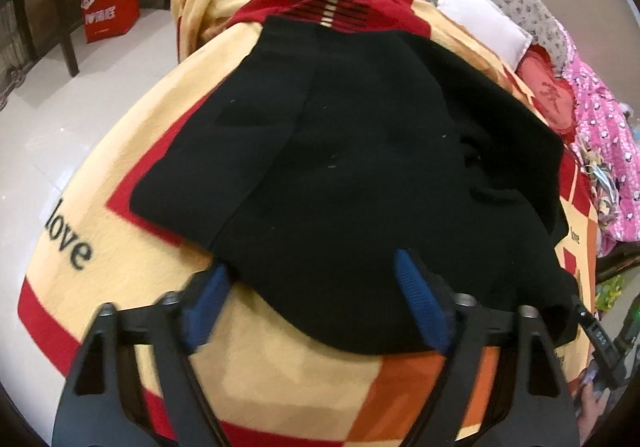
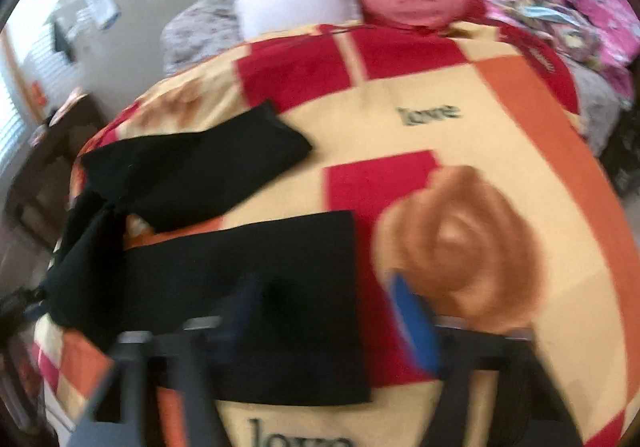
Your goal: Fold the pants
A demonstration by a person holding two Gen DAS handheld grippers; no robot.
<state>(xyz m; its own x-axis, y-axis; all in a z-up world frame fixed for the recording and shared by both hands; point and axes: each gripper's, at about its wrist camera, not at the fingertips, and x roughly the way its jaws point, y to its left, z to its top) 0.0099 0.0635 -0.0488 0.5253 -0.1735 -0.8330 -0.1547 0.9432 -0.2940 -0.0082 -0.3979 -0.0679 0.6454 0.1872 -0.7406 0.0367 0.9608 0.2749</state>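
Black pants [image 1: 360, 167] lie spread on a red, orange and cream blanket [image 1: 120, 175]. In the left wrist view my left gripper [image 1: 316, 299] is open, its blue pads [image 1: 420, 299] straddling the near waist edge of the pants. In the right wrist view the two legs [image 2: 248, 279] lie apart on the blanket [image 2: 460, 135], the far leg [image 2: 200, 163] angled away. My right gripper [image 2: 332, 323] is open, hovering over the hem end of the near leg; this view is motion-blurred.
A white pillow [image 1: 480, 15], a red heart cushion [image 1: 548, 87] and pink patterned bedding [image 1: 604, 151] lie at the bed's far side. A red bag [image 1: 110, 7] stands on the white floor by a dark wooden table leg [image 1: 66, 35].
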